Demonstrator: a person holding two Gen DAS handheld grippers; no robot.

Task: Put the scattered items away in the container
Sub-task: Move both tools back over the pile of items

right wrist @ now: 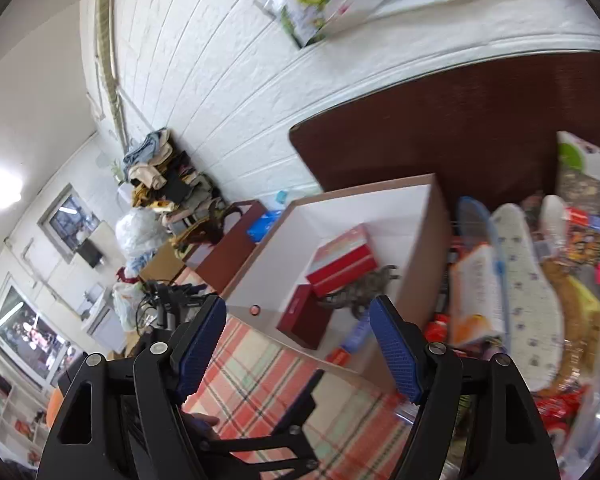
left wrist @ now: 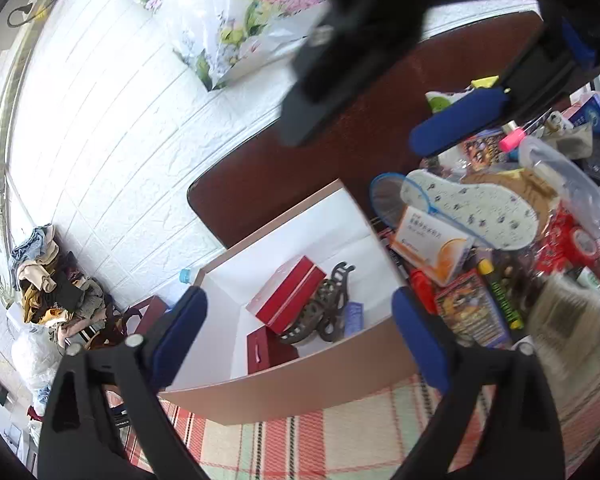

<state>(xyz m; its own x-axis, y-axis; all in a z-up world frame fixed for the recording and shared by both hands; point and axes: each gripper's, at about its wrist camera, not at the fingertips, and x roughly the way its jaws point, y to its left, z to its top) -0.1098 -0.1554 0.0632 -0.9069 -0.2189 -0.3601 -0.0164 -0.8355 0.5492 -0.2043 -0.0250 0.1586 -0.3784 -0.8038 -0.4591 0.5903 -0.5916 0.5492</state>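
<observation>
Plaid tablecloth [left wrist: 340,432], cardboard box [left wrist: 300,384], clutter

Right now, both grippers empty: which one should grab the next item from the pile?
Probably right. In the left wrist view the right gripper hangs open beside the insole and medicine box in the pile, while the left gripper is open over the cardboard box.
</observation>
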